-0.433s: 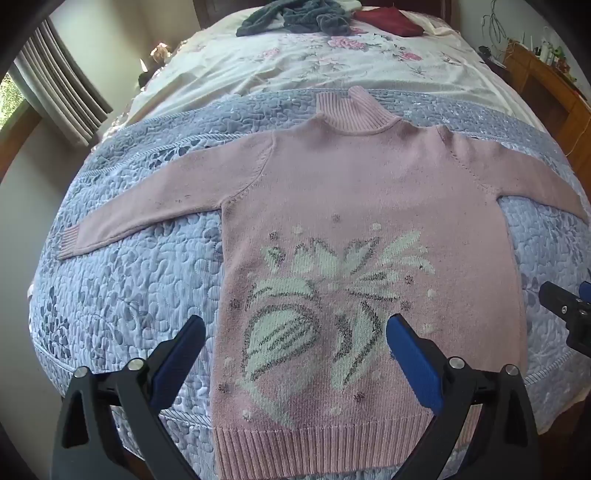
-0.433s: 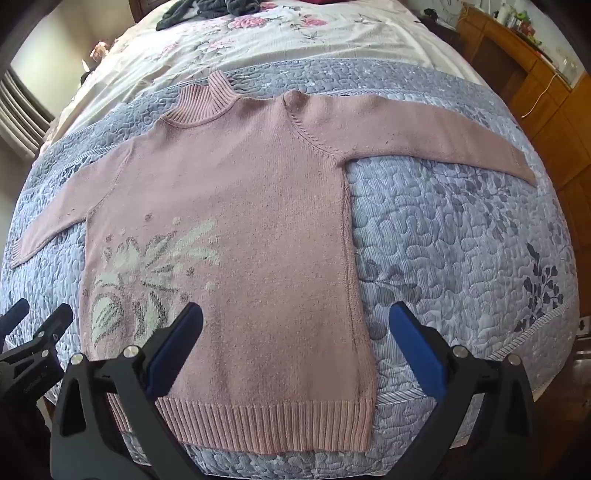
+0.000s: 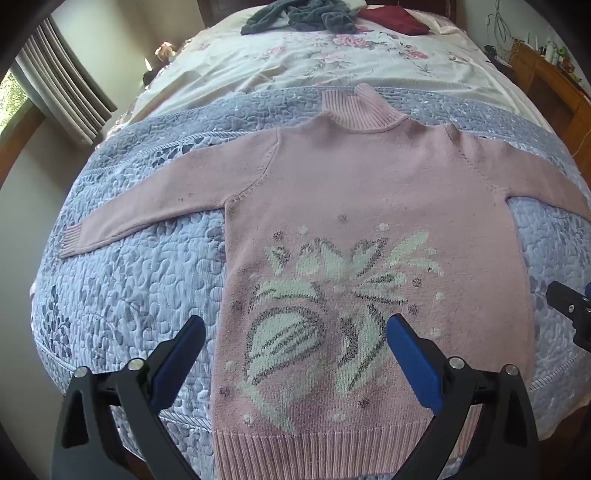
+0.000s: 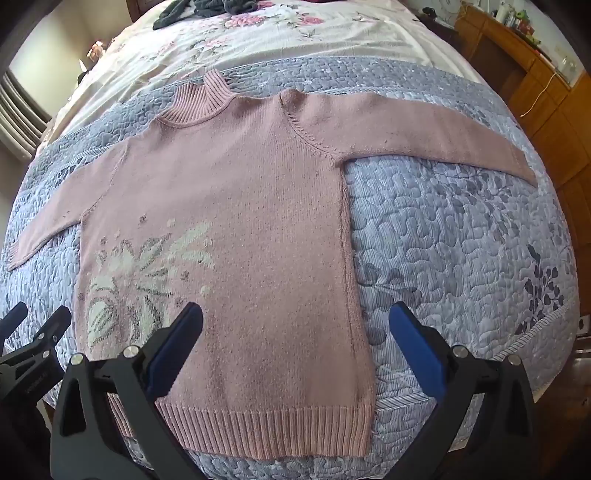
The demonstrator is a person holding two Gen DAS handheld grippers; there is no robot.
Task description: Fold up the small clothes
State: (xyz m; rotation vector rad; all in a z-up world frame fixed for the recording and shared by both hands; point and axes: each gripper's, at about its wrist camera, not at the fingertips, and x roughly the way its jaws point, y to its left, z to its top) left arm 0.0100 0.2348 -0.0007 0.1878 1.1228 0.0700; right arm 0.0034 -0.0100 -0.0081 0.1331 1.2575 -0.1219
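I held both tools above the near end of the bed, and neither had hold of anything. My left gripper (image 3: pixel 295 354) stood wide open, its blue pads (image 3: pixel 413 363) spread over the lower part of the pink sweater (image 3: pixel 369 206), above the pale leaf-and-flower pattern (image 3: pixel 332 295) knitted into its front. My right gripper (image 4: pixel 295 350) was spread just as wide, empty, one finger over the sweater's body and the other over the bare quilt beside its side seam. The sweater lay flat and unfolded on the grey-blue quilt (image 4: pixel 461 251), front up, its ribbed hem (image 4: pixel 266 424) nearest me and its ribbed high collar (image 3: pixel 354 110) pointing toward the far end of the bed. Both sleeves were stretched straight out to the sides, the one on my left ending in a ribbed cuff (image 3: pixel 72 240) near the quilt's edge, the one on my right (image 4: pixel 424 129) reaching toward the wooden furniture (image 4: pixel 535 85) beside the bed. Beyond the quilt lay a cream floral sheet (image 3: pixel 295 62), and at its far end a heap of dark grey clothing (image 3: pixel 299 16) next to a dark red garment (image 3: pixel 395 18). A curtain (image 3: pixel 62 96) hung by the window on my left.
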